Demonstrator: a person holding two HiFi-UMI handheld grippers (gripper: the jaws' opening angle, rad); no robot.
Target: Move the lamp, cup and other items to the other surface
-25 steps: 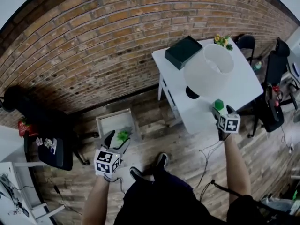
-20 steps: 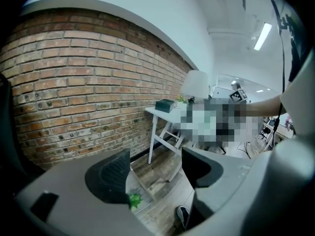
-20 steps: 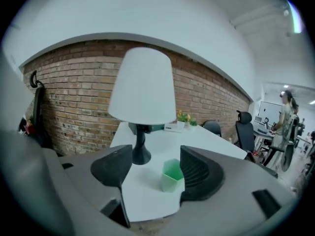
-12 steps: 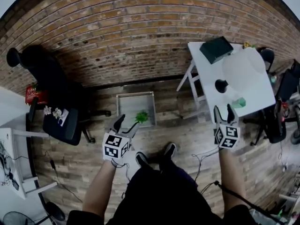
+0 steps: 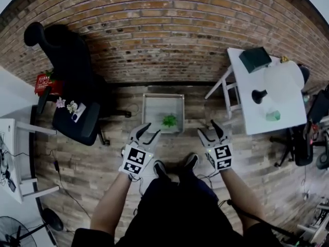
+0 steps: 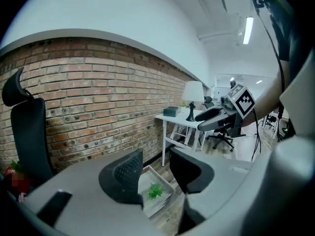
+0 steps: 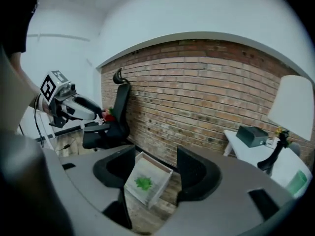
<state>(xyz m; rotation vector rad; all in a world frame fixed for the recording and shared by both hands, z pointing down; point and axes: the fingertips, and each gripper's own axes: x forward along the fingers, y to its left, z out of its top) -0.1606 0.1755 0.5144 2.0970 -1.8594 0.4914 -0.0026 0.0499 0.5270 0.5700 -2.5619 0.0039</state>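
Note:
The white lamp (image 5: 287,80) stands on a white table (image 5: 259,125) at the right, with a green cup (image 5: 273,116) and a dark box (image 5: 255,59) beside it. The lamp (image 7: 294,102) and cup (image 7: 297,183) also show in the right gripper view. Both grippers hang over the wooden floor in front of me, away from the table. My left gripper (image 5: 148,133) holds nothing and its jaws are closing. My right gripper (image 5: 208,128) is open with nothing between its fingers. Past both jaws a low white tray (image 5: 149,112) lies on the floor with a small green plant (image 5: 168,120) in it.
A brick wall (image 5: 154,40) runs behind the tray. A black office chair (image 5: 72,91) stands at the left, with a white desk (image 5: 7,153) at the far left. More chairs (image 5: 303,138) and cables crowd the right side of the table. My feet (image 5: 175,166) are just below the grippers.
My view has swung left, away from the table. The right gripper has left the green cup and come in front of me. The left jaws have narrowed.

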